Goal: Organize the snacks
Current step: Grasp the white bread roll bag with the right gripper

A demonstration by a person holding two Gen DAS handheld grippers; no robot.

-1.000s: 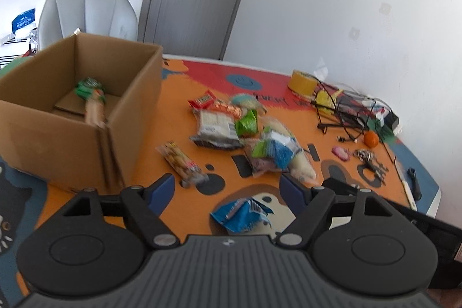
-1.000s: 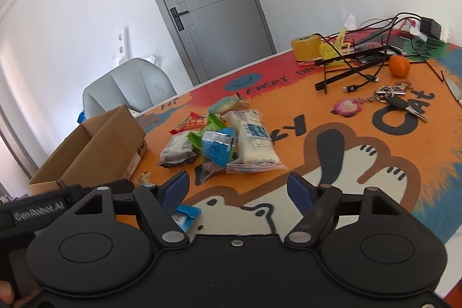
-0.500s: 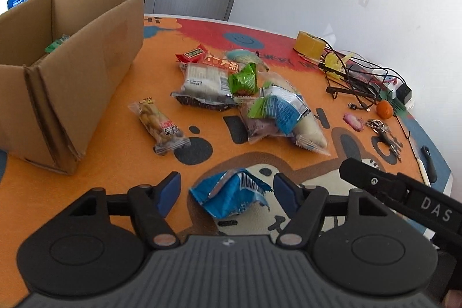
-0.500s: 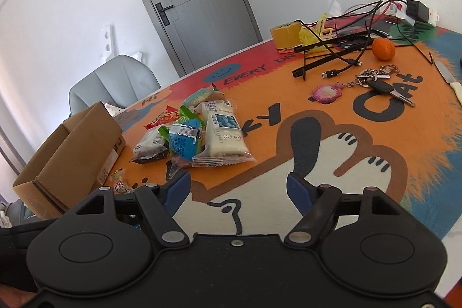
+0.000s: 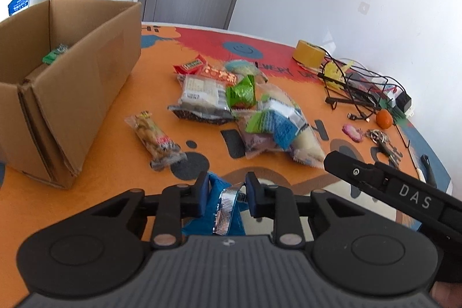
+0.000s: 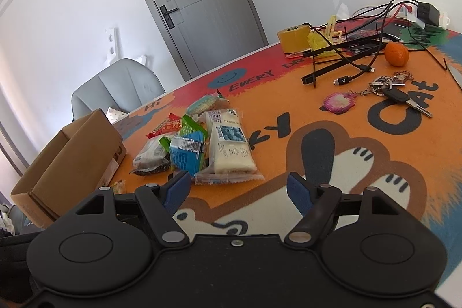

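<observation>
Since a second ago the left tongs [image 5: 225, 194] have come down around the blue snack packet [image 5: 222, 210] at the near edge of the tabletop [image 5: 109, 172], and their jaws, wide apart then, are now closing on it: the crumpled blue foil with its silver seam is bunched between the two pads. That reads as a pick just made, so the packet looks ready to be lifted, though it may still rest on the mat. The right tongs [image 6: 239, 189] stand apart with nothing between them, hovering over the white part of the mat, just short of the snack pile [image 6: 202, 146].

A little farther in, a clear packet of nuts [image 5: 154, 139] lies alone between the pile and the cardboard box [image 5: 83, 94] at the left edge. The box stands open-topped, with a green packet [image 5: 53, 55] already inside, so it is the likely home for the blue one. Most of the sorting is still ahead: the pile of wrapped bars and pouches in the middle of the tabletop is untouched.

Toward the far right corner lie a bunch of keys [image 6: 395, 94], an orange [image 6: 397, 54], tangled cables [image 6: 355, 48] and a roll of tape [image 5: 309, 55], none of them snacks to box.
</observation>
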